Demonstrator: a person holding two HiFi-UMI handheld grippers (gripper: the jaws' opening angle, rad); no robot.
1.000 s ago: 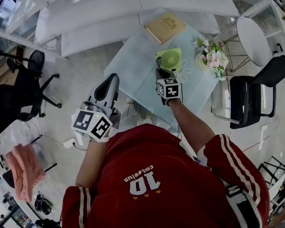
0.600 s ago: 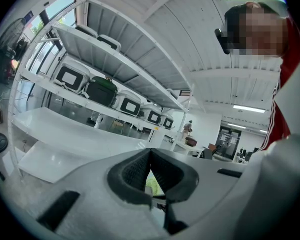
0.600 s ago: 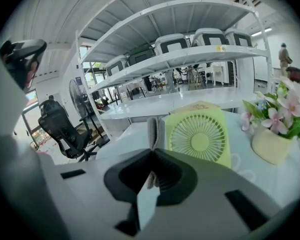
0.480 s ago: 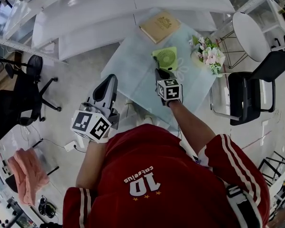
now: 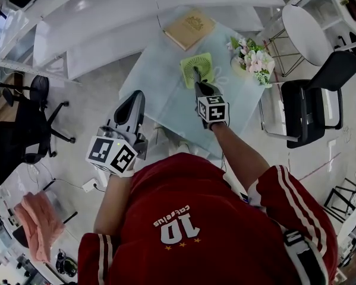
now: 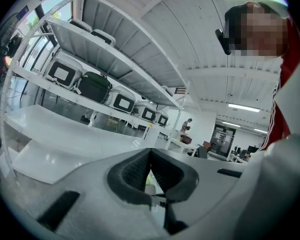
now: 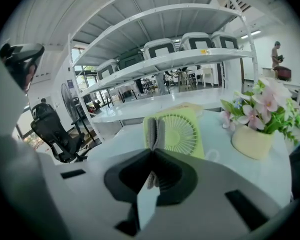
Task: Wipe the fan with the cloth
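A small green fan (image 5: 188, 73) stands on the pale glass table (image 5: 160, 94); in the right gripper view the fan (image 7: 182, 131) faces me, upright. My right gripper (image 5: 196, 73) is shut, and its tips reach the fan's front; its grey pads (image 7: 154, 133) are pressed together at the fan's left edge with nothing seen between them. My left gripper (image 5: 134, 103) hangs shut over the floor, left of the table. Its jaws (image 6: 150, 156) meet with nothing held. A pink cloth (image 5: 38, 224) hangs far off at the lower left.
A tan book (image 5: 189, 28) lies at the table's far end. A pot of pink flowers (image 5: 252, 61) stands right of the fan. A black chair (image 5: 308, 111) and round white table (image 5: 308, 25) are at the right, white shelving (image 5: 106, 22) behind.
My right gripper has moved forward over the table, so its tips now overlap the fan instead of standing short of it. The left gripper has kept its place.
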